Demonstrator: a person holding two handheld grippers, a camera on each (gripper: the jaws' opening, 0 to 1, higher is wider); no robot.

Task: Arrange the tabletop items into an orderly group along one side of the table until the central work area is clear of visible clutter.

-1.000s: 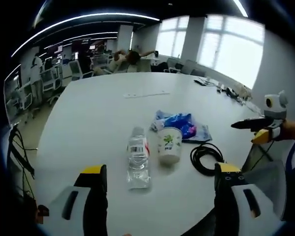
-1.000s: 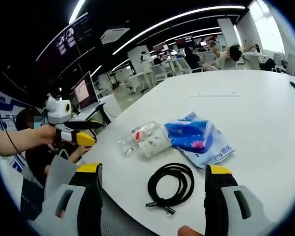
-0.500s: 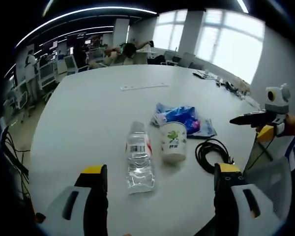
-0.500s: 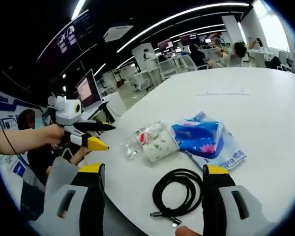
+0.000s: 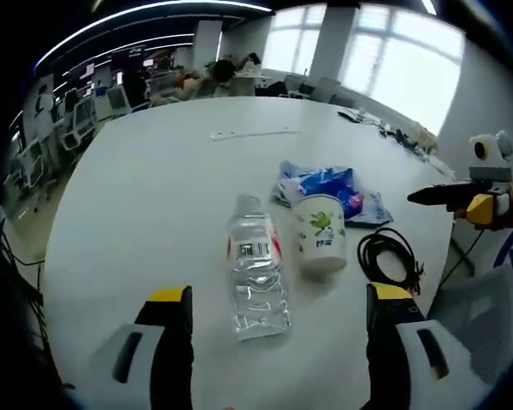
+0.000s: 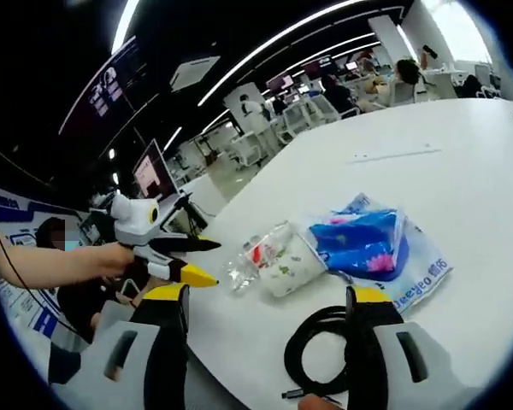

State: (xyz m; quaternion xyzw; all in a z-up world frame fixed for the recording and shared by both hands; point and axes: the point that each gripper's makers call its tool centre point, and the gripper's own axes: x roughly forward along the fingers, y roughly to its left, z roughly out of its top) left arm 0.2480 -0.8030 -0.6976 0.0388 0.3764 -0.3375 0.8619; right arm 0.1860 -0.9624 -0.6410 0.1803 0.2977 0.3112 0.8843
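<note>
The water bottle (image 5: 257, 278), paper cup (image 5: 321, 244), blue packet (image 5: 327, 190) and black cable (image 5: 392, 256) are clustered near the table (image 5: 137, 188) edge. The left gripper (image 5: 278, 350) is held released, jaws astride the lying bottle, presumably for pickup. The right gripper (image 6: 265, 342) is likewise held spread above the cable, nothing grasped.

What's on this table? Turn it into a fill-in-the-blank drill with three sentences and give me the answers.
1. The clear water bottle lies on its ____ on the white table.
2. The paper cup stands between the bottle and the coiled black ____.
3. Behind the cup lies a crumpled ____ plastic bag.

Missing words: side; cable; blue
</note>
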